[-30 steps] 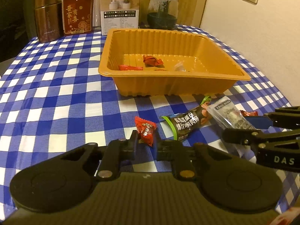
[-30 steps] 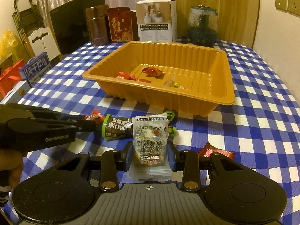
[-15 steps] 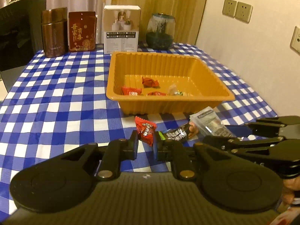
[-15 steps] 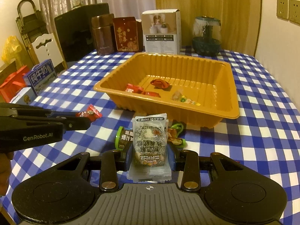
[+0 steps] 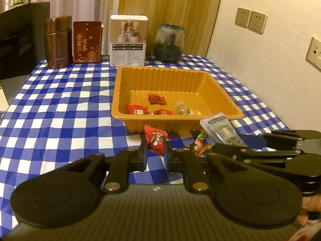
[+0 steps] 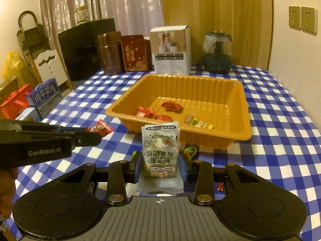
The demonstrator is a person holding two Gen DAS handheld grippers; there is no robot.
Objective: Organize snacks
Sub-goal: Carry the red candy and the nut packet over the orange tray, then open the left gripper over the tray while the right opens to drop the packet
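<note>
Left gripper (image 5: 156,156) clamped on red candy (image 5: 155,141); right gripper (image 6: 159,167) pinching clear snack packet (image 6: 159,154) mid-body. Both look light, crinkly, slippery; I grip gently.

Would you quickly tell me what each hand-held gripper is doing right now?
Left hand-held gripper: closed on a red candy.
Right hand-held gripper: closed on a grey snack packet.

Brown canister (image 5: 58,43), red box (image 5: 86,42), white carton (image 5: 128,40), glass jar (image 5: 169,43)
</note>
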